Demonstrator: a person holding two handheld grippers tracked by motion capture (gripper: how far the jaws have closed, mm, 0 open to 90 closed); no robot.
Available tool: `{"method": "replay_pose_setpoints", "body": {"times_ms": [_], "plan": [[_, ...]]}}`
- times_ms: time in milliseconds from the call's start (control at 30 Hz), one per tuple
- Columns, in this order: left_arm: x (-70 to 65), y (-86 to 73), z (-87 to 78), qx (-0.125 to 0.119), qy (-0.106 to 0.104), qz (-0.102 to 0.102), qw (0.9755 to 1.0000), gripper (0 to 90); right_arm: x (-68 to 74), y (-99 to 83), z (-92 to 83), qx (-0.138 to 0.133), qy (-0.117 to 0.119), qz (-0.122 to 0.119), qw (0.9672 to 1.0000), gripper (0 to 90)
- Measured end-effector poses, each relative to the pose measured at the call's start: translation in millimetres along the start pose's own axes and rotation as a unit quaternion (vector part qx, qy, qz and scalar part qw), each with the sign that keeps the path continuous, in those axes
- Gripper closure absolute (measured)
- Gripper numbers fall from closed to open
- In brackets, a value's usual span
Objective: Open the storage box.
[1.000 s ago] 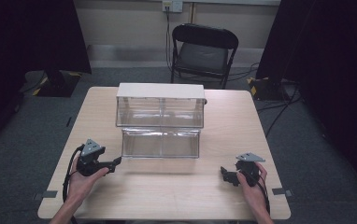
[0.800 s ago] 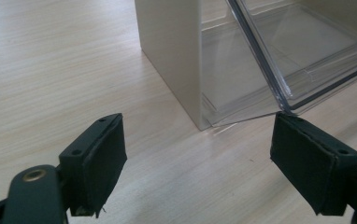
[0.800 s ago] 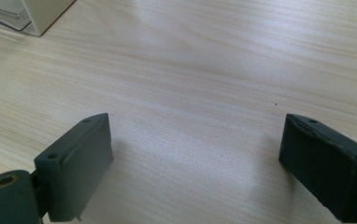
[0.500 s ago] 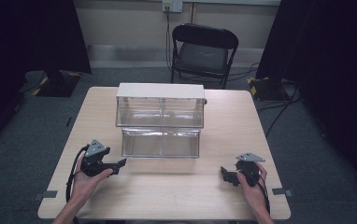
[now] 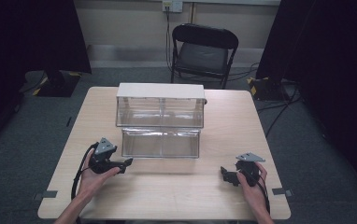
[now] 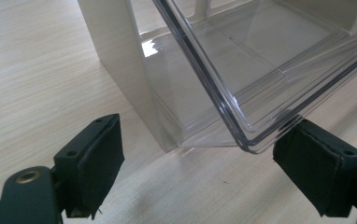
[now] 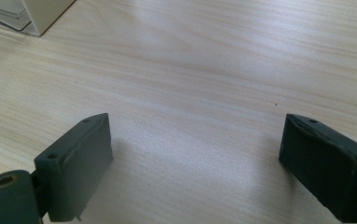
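Observation:
A clear plastic drawer cabinet [image 5: 160, 100] with a white top stands mid-table. Its lower clear drawer [image 5: 161, 142] is pulled out toward me. My left gripper [image 5: 124, 164] is held low at the drawer's front left corner, open. In the left gripper view the drawer's clear corner [image 6: 260, 84] hangs just above and between the wide-apart jaws of that gripper [image 6: 209, 158], touching neither. My right gripper [image 5: 226, 173] rests near the table's front right, apart from the drawer. It is open over bare wood [image 7: 195, 158], with the cabinet's white corner [image 7: 43, 14] far off.
The wooden table [image 5: 242, 121] has bare room on both sides of the cabinet and along the front. A black folding chair [image 5: 204, 51] stands behind the far edge. Cables lie on the grey floor at the right.
My left gripper has slid a little to the right, closer to the drawer's front left corner. The right gripper has stayed put.

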State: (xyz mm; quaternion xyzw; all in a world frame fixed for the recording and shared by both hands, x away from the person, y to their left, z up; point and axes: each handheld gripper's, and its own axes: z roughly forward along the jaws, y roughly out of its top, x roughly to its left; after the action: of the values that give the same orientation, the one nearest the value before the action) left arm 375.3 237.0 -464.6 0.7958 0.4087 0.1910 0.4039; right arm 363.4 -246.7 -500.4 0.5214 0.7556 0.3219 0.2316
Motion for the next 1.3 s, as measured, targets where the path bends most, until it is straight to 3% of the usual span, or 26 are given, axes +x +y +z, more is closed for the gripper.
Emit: {"method": "replay_pose_setpoints", "body": {"times_ms": [67,167,333,433,500,867,1300], "plan": [[-0.1,2.5,2.9,0.001,-0.011,0.0,0.9999,15.1,0.0,0.0,0.0,0.0,0.0,0.0,1.0,8.7],[-3.7,4.7,10.0,0.009,-0.008,0.012,0.9999,15.8,0.0,0.0,0.1,0.0,0.0,0.0,1.0,8.5],[-8.1,5.7,16.7,0.001,-0.026,0.004,0.9997,15.6,-0.1,0.1,0.1,0.001,-0.001,-0.001,1.0,8.5],[-9.5,6.2,17.9,-0.001,-0.024,0.012,0.9996,15.6,-0.2,0.1,0.2,0.0,-0.001,-0.001,1.0,8.5],[-11.5,5.7,19.2,-0.005,-0.024,0.006,0.9997,14.3,-0.2,0.0,0.1,0.0,-0.001,-0.001,1.0,8.5],[-11.5,7.1,19.0,-0.012,-0.034,-0.005,0.9993,10.4,-0.2,0.2,0.3,0.001,0.0,-0.001,1.0,8.3],[-13.4,8.5,12.4,-0.025,-0.038,0.0,0.999,7.7,-0.1,0.3,0.3,0.001,0.0,-0.001,1.0,8.1]]}}
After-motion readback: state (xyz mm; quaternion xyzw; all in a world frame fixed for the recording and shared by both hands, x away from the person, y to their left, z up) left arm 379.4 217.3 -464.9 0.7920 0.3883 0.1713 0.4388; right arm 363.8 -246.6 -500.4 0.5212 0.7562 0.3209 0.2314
